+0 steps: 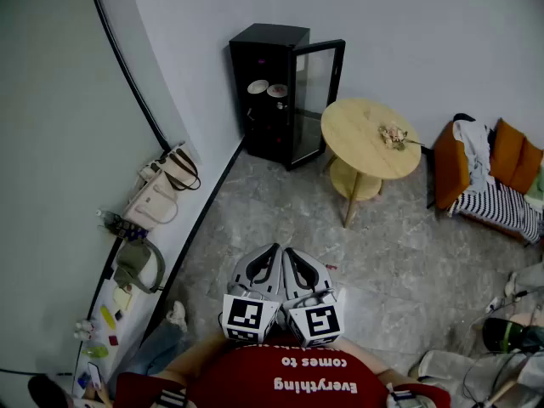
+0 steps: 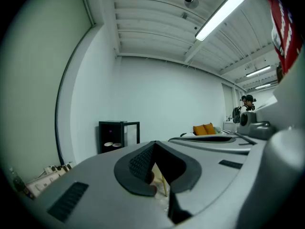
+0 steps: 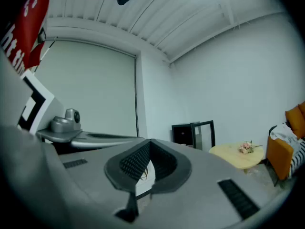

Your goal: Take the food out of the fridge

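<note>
Grey stone floor [image 1: 399, 253] underfoot. Closest in, left gripper [image 1: 274, 248] and right gripper [image 1: 288, 251] side by side at chest height, pointing level, fingers of each pressed together on nothing. Farther off, round wooden table [image 1: 361, 130]. Against far wall, black fridge [image 1: 270, 36], glass door swung open, two dishes [image 1: 257, 86] on upper shelf inside.

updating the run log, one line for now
fridge: far, door open, dishes inside | left gripper: shut, empty | right gripper: shut, empty
</note>
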Available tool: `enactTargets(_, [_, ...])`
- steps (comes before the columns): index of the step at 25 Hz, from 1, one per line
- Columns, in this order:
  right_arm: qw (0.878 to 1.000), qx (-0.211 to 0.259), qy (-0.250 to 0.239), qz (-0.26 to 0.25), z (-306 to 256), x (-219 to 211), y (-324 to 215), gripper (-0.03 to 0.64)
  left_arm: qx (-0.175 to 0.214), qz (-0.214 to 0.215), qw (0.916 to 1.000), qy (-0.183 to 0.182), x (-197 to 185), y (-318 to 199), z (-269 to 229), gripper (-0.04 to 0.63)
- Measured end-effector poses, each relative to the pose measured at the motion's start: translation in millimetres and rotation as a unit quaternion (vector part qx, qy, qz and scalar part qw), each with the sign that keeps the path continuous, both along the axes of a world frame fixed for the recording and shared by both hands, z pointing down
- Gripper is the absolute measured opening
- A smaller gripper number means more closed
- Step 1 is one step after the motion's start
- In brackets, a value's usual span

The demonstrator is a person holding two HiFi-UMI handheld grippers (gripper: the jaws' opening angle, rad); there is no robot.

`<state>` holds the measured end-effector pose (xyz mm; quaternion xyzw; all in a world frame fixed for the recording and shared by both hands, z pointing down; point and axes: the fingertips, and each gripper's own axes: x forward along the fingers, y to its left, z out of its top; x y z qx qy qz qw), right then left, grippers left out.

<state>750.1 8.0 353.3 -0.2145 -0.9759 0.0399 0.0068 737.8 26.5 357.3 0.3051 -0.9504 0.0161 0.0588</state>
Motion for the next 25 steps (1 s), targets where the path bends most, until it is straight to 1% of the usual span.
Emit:
enactTargets(4, [1.000, 0.006, 0.004, 0.002, 3, 0, 3, 0.009, -0.001, 0.002, 1.0000, 0.003, -1, 4, 3, 0.005])
enactTargets(8, [1.000, 0.014, 0.005, 0.006, 5, -4, 5, 0.009, 0.009, 0.006, 0.9999, 0.004, -5, 4, 5, 0.005])
enactTargets(12, [1.000, 0.021, 0.009, 0.011, 7, -3, 5, 0.009, 0.009, 0.012, 0.9999, 0.001, -5, 5, 8, 0.005])
enactTargets(16, [1.000, 0.021, 0.016, 0.015, 16, -5, 7, 0.009, 0.028, 0.014, 0.9994, 0.014, -5, 7, 12, 0.005])
enactTargets(17, [1.000, 0.013, 0.020, 0.012, 19, -5, 8, 0.009, 0.021, 0.017, 0.9996, 0.009, -5, 8, 13, 0.005])
enactTargets(19, [0.999, -0.004, 0.033, -0.005, 26, -2, 11, 0.009, -0.004, 0.026, 0.9996, -0.007, -3, 10, 19, 0.006])
enactTargets(20, [0.999, -0.006, 0.037, -0.015, 29, 2, 14, 0.009, -0.013, 0.036, 0.9992, -0.009, 0, 11, 22, 0.006])
enactTargets(22, [0.999, 0.005, 0.038, -0.025, 36, 10, 19, 0.009, -0.022, 0.063, 0.9978, -0.002, 6, 14, 30, 0.006])
enactTargets(24, [0.999, 0.020, 0.042, -0.020, 45, 16, 23, 0.009, -0.028, 0.085, 0.9960, 0.007, 10, 21, 38, 0.006])
enactTargets(25, [0.999, 0.024, 0.047, -0.013, 50, 18, 23, 0.009, -0.031, 0.089, 0.9955, 0.011, 10, 28, 42, 0.006])
